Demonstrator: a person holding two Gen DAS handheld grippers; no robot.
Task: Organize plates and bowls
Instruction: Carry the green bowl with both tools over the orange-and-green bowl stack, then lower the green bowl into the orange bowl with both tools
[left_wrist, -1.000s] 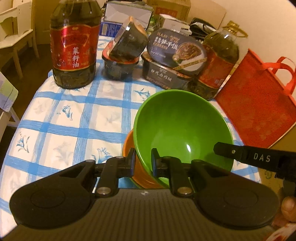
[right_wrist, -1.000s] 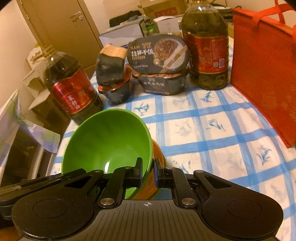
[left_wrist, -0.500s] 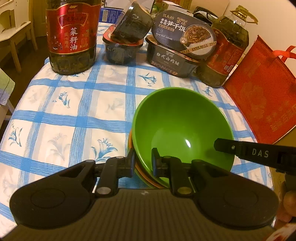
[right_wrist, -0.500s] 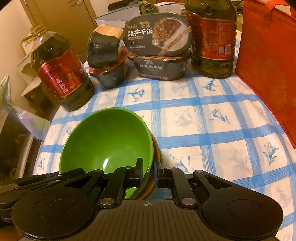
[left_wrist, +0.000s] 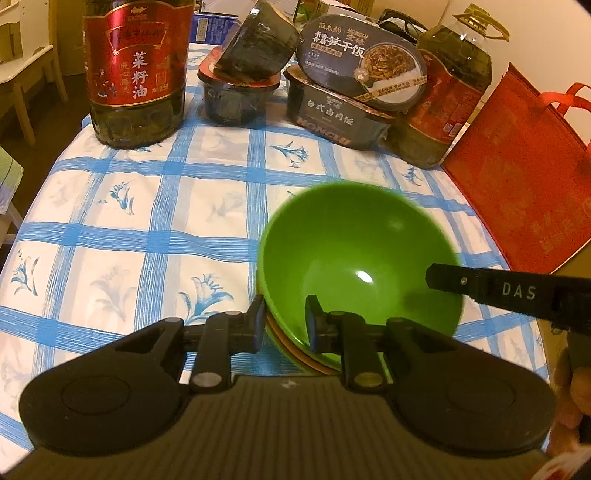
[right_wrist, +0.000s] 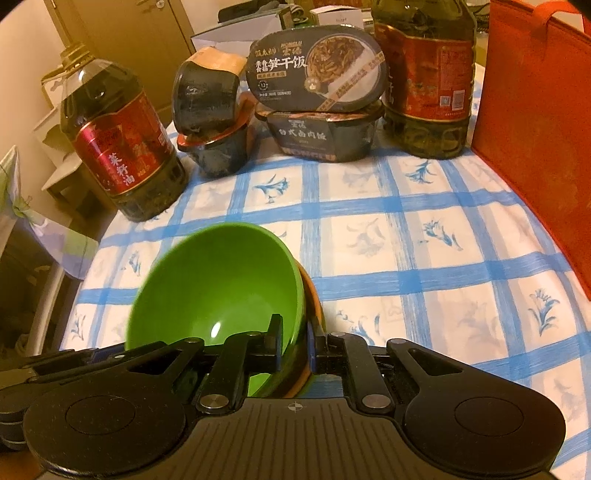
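1. Straddling the near rim of the glossy green plastic bowl (left_wrist: 360, 258), my left gripper (left_wrist: 285, 325) has one finger outside and one inside; its jaws are opening, with a visible gap to the rim, so the grip is released.
2. My right gripper (right_wrist: 295, 343) brackets the opposite rim of the same bowl (right_wrist: 218, 288); its jaws are also opening, rim between them, pads no longer pressing.
3. That bowl sits nested on a stack of orange and green bowls (left_wrist: 295, 350), whose edges show beneath it, on the blue-and-white checked tablecloth (left_wrist: 147, 221).
4. Beyond, I note a large oil bottle with a red label (left_wrist: 136, 70), dark instant-meal tubs (left_wrist: 343, 96) stacked in pairs, and a second oil bottle (left_wrist: 447, 99).
5. A red fabric tote bag (left_wrist: 524, 177) stands at the table's right edge.
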